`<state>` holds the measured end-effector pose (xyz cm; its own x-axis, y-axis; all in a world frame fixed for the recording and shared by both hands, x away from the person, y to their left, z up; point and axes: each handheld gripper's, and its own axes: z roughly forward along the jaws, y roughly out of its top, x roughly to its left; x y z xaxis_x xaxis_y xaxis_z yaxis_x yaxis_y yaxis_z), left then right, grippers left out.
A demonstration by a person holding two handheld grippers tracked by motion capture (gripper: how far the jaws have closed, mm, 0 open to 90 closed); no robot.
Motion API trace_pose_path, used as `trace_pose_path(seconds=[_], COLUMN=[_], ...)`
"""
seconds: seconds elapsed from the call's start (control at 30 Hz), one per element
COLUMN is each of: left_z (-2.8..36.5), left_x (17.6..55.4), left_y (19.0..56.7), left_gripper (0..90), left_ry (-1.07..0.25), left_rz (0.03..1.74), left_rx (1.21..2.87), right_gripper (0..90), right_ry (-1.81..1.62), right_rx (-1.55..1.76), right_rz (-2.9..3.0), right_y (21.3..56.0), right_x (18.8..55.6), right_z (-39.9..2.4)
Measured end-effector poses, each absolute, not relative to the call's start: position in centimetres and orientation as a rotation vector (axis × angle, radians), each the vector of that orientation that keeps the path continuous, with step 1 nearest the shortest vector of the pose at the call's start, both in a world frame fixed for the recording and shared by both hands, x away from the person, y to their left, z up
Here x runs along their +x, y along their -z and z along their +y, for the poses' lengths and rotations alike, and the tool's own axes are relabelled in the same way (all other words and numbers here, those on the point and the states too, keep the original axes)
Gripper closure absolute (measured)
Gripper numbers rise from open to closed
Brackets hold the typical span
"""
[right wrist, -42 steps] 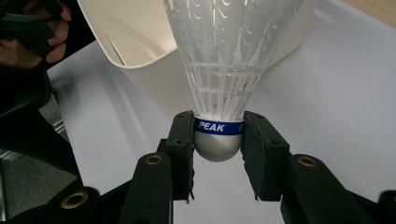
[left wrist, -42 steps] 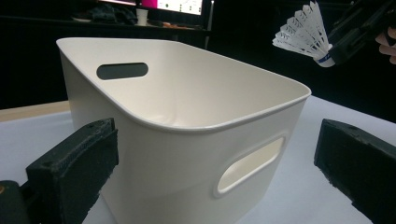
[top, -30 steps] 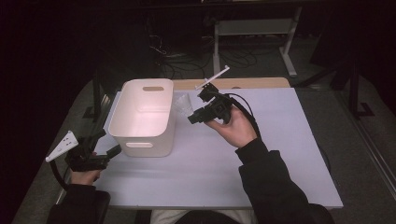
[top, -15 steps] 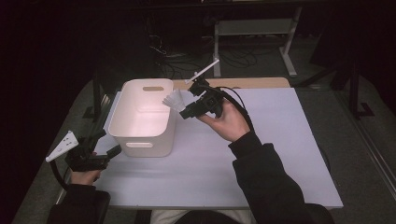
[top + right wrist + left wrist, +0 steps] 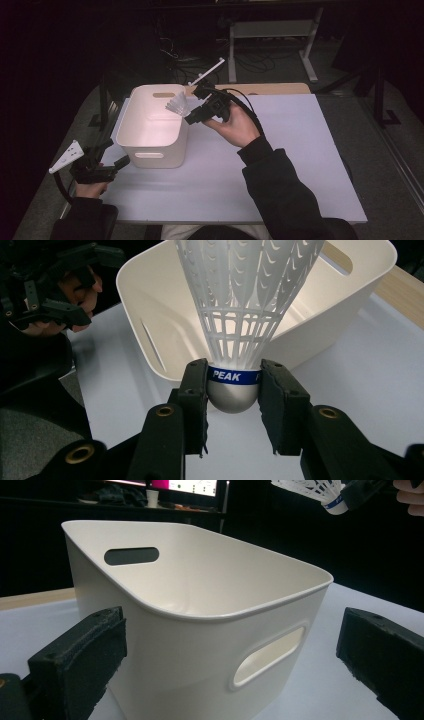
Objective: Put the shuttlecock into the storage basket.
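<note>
Now the right hand-held gripper [image 5: 232, 390], clamped on the shuttlecock [image 5: 240, 315] cork, aims its skirt over the bin [image 5: 150, 145] rim; left hand-held gripper [image 5: 225, 650] apart.

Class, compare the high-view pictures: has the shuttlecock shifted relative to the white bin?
Yes. The shuttlecock, clamped in the right gripper, has travelled left from beside the white bin to over its right rim.

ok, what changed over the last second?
The right gripper, shut on the shuttlecock by its cork the whole time, carried it leftward in the high view: from over the table beside the white bin to above the bin's right rim. Nothing was taken or released. The bin stayed put, and the left gripper, jaws open, kept its place by the bin's near left corner.
</note>
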<state>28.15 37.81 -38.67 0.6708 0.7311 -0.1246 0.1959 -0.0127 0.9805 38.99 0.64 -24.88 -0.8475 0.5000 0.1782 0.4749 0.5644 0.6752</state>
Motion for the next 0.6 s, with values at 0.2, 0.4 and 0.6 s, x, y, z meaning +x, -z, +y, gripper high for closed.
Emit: trace_pose_path(seconds=[0.2, 0.4, 0.6], left_z=[37.8, 37.8, 37.8], left_x=[28.1, 28.1, 28.1], left_y=[38.7, 38.7, 38.7], left_gripper=[0.0, 0.0, 0.0], left_ry=[-0.503, -0.503, -0.502], left_rz=[0.789, 0.789, 0.789], left_rx=[1.563, 1.563, 1.563], right_gripper=[64.0, 64.0, 64.0], right_ry=[-1.179, -1.187, -1.186], right_rx=[0.835, 0.835, 0.829], right_rz=[2.759, 2.764, 2.769], right_y=[24.8, 24.9, 25.1], right_x=[39.3, 39.6, 40.0], right_z=[1.5, 2.1, 2.7])
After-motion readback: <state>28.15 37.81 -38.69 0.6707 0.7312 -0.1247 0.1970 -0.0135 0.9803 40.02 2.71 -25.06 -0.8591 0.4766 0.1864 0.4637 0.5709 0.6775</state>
